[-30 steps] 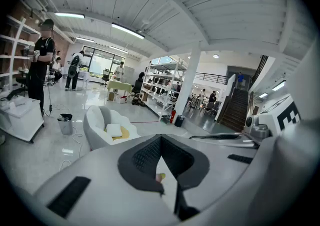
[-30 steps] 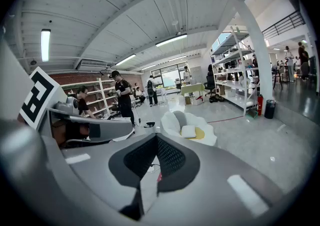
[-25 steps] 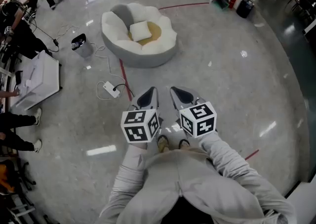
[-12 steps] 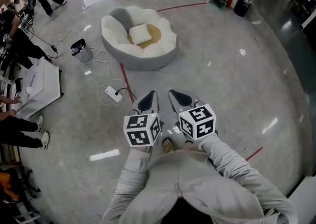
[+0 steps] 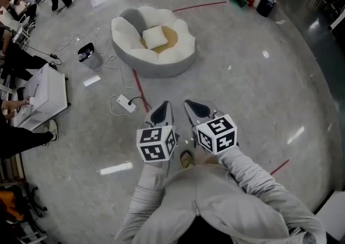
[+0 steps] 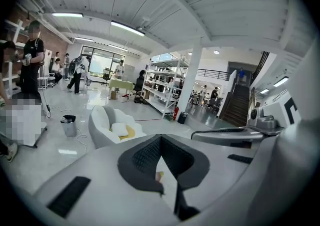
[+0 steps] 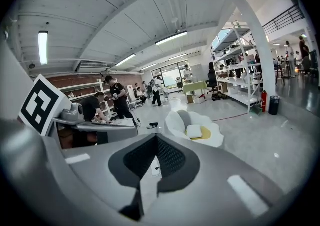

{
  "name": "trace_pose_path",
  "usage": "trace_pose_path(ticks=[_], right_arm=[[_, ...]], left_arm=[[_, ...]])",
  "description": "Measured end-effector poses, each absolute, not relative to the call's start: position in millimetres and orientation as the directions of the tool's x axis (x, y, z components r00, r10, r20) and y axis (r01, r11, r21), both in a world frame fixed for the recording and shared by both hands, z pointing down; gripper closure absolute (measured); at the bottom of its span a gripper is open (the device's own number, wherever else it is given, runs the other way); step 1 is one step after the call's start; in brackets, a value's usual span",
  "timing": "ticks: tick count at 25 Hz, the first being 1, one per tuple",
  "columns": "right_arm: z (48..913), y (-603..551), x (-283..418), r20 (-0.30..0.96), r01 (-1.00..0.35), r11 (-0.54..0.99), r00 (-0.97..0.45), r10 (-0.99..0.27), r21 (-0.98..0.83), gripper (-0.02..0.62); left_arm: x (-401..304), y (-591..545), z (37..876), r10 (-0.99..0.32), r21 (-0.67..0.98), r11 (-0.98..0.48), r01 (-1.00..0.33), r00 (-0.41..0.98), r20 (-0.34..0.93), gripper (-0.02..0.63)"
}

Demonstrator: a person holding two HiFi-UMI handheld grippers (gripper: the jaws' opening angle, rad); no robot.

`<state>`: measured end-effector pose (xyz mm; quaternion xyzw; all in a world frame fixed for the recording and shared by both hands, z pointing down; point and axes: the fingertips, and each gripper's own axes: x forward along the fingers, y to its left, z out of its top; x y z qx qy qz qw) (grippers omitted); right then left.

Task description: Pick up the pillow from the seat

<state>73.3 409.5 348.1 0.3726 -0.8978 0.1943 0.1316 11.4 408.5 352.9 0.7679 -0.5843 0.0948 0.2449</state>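
The white square pillow (image 5: 153, 37) is recorded untouched on the white petal-shaped seat (image 5: 161, 63), well apart from the left gripper (image 5: 163, 107) and right gripper (image 5: 192, 106), jaws together and empty.

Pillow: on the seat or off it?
On the seat. The white pillow lies on the yellow centre of the petal-shaped seat, with nothing gripping it.

The left gripper (image 5: 161, 111) and the right gripper (image 5: 197, 109) are held side by side on bent arms (image 5: 249, 175), pointed forward and slightly downward. Both pairs of jaws appear pressed together and empty.
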Motion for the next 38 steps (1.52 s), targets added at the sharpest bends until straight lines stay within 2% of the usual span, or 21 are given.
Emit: trace_pose_path(ticks=[13,38], right_arm=[[365.7,326.2,67.2,0.403,-0.704,0.674,-0.696,-0.594,-0.224,0.595],[367.3,94.1,89.2,0.415,-0.626,0.744,-0.756,-0.507,-0.232,0.595]], left_arm=[[7.8,329.0,362.0,-0.859,0.253,-0.181,-0.95,0.278,0.429,0.603],[13.8,112.5,370.9,-0.865,0.262,-0.036,-0.964,0.162,0.475,0.603]])
